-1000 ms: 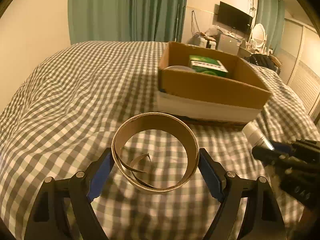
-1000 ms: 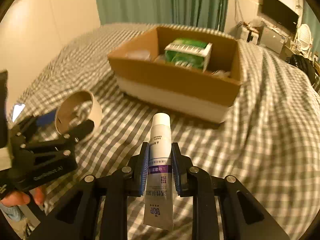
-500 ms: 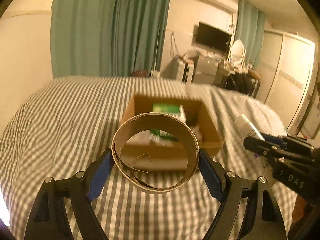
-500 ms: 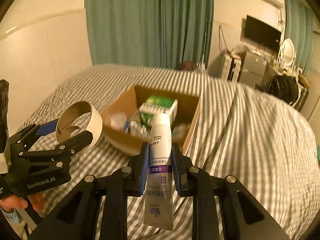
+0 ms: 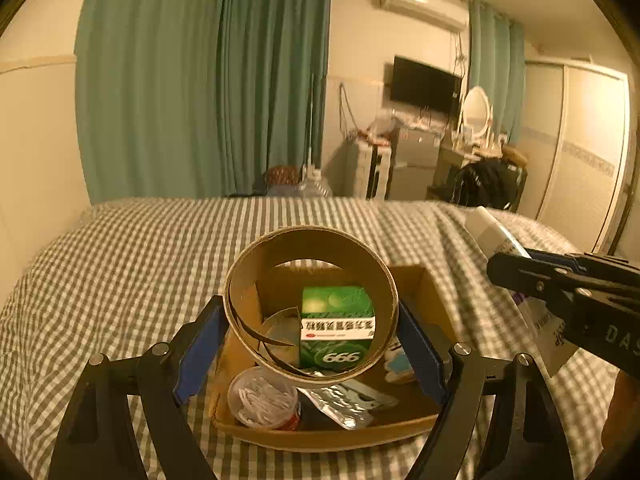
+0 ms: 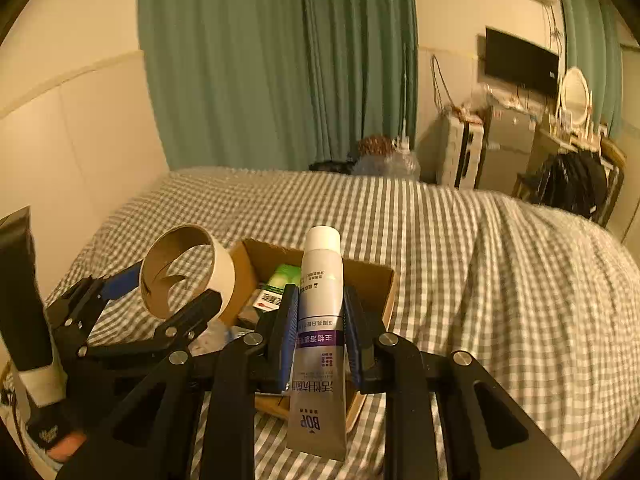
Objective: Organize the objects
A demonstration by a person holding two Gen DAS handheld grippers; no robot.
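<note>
Nearest, in the left wrist view: held the cardboard ring [image 5: 308, 236] upright across its width between the blue pads of the left gripper [image 5: 310, 320], jaws spread wide and pressed on it from both sides. Same on the other side: clamped the white toothpaste tube [image 6: 322, 264] narrowly in the right gripper [image 6: 320, 300], cap pointing forward, crimped end hanging back toward the camera.

Compared with a second ago, lifted both loads off the checked bedspread [image 6: 480, 260] and carried them forward. Back then, faced the side wall of the cardboard box [image 5: 320, 440] from low down; now looked into it from above. Through the ring, showed a green carton [image 5: 338, 308] standing inside, with a round tub of white clips [image 5: 262, 398] and a foil packet [image 5: 344, 400] in the near part.

Judged the carry as nearly done: ring apparently over the box's opening, tube over its near edge in the right wrist view. Left only to lower and let go, probably one side at a time, with care that the ring did not roll out or catch the carton.

Farther off: green curtains [image 6: 280, 60] and a wall television [image 6: 520, 60].
</note>
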